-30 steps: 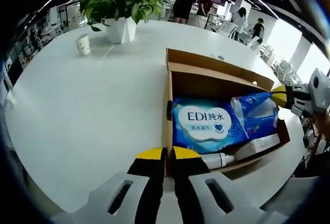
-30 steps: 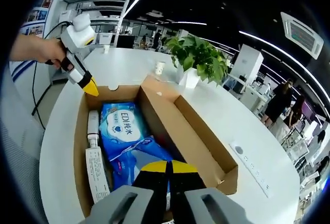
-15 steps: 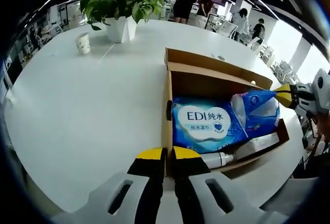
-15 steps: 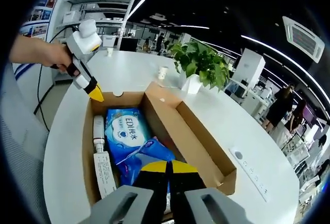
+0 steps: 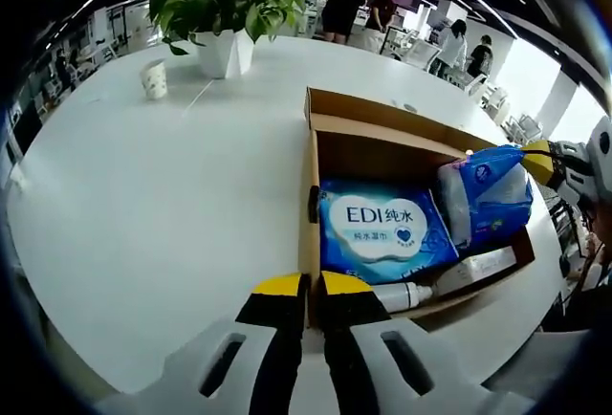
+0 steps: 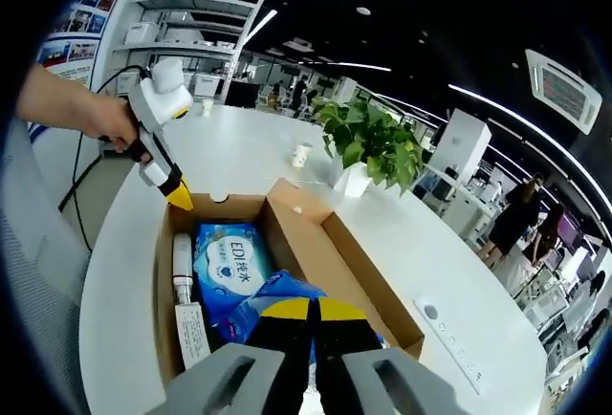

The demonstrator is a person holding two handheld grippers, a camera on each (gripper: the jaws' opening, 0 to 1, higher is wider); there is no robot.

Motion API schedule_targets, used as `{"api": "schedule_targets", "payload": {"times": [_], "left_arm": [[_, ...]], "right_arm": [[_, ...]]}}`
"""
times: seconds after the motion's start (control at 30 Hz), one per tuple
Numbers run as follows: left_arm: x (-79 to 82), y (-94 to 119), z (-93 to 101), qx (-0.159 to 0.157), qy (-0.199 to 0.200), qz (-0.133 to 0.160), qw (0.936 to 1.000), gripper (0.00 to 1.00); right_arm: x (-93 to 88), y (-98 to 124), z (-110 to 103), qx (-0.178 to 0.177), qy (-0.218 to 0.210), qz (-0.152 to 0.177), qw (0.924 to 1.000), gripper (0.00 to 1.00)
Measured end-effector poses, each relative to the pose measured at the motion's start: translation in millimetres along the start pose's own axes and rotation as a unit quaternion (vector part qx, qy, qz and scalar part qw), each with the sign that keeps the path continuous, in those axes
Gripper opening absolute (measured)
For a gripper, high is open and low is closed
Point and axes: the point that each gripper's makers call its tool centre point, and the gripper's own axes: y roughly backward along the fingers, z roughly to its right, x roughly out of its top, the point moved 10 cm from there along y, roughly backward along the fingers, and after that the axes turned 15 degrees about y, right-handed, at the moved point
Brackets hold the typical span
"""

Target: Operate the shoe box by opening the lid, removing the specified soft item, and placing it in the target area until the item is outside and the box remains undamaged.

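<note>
The shoe box (image 5: 316, 152) lies open on the white table (image 5: 143, 195), its brown flap folded out on the side toward the potted plant (image 5: 225, 9), and a paper cup (image 5: 153, 80) stands on the table beyond the box, beside that plant. Inside the box a wet-wipes pack (image 5: 382, 229) printed "EDI" lies flat against the box floor, and a white tube (image 5: 406, 294) and a slim white carton (image 5: 478, 267) lie along the box wall next to it. The soft blue packet (image 5: 488, 195) is raised at the far end of the box, one corner pinched between the closed tips of the right gripper (image 5: 543, 162), its body tilting above the box rim. The left gripper (image 5: 308, 286) has its yellow tips pressed together on the near end wall of the box.
</note>
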Motion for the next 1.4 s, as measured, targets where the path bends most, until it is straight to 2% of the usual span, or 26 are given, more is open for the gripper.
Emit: {"api": "schedule_targets", "payload": {"times": [0.73,0.93,1.4], "left_arm": [[-8.7,9.7,11.0,0.001,-0.003,0.0,1.0,0.03],[-7.6,8.8,10.4,0.0,-0.004,0.0,1.0,0.03],[-6.4,8.0,8.9,-0.001,-0.003,0.001,1.0,0.03]], "right_arm": [[-1.5,39.6,19.9,-0.024,-0.06,0.042,0.997,0.0],[-10.3,52.7,27.3,-0.035,-0.079,0.046,0.9952,0.0],[-27.7,85.8,36.6,-0.053,-0.094,0.048,0.993,0.0]]}}
